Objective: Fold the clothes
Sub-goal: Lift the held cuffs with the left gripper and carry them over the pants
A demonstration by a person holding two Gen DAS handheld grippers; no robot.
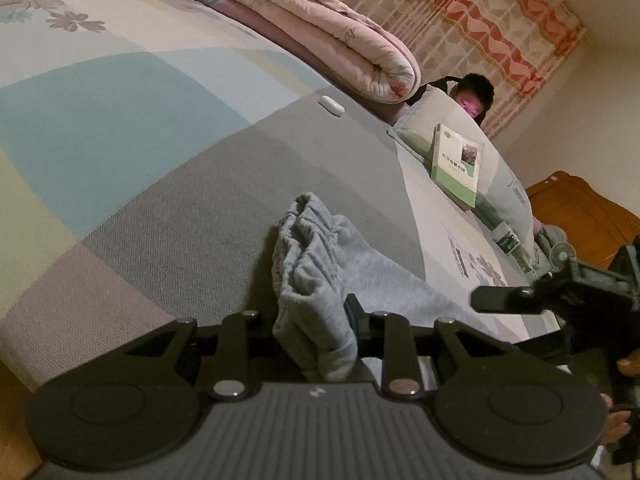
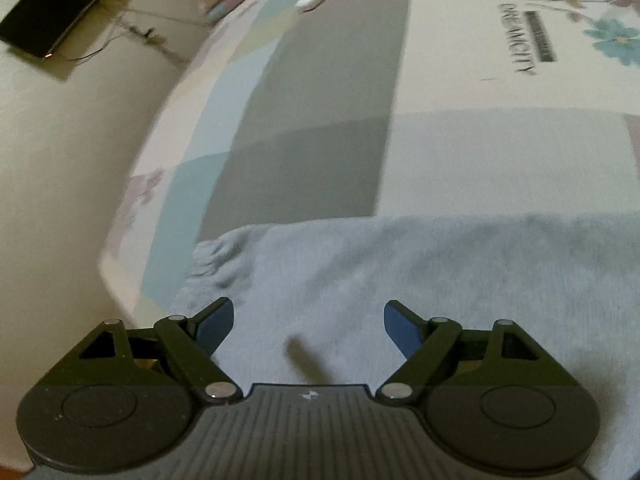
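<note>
A light grey garment (image 1: pixel 320 280) lies on the patchwork bed sheet (image 1: pixel 160 160). My left gripper (image 1: pixel 316 320) is shut on a bunched, wrinkled fold of it, which rises between the jaws. In the right wrist view the same grey garment (image 2: pixel 400 280) spreads flat across the bed, its ribbed hem at the left. My right gripper (image 2: pixel 308 320) hovers over that cloth with its blue-padded jaws wide open and nothing between them. That right gripper (image 1: pixel 520 300) also shows at the right edge of the left wrist view, with a hand behind it.
A folded pink quilt (image 1: pixel 340 40) lies at the far side. A green book (image 1: pixel 456 164) leans on a pillow (image 1: pixel 440 112), with a person behind it. A small white object (image 1: pixel 332 105) rests on the sheet. The bed's edge (image 2: pixel 120 248) drops off at left.
</note>
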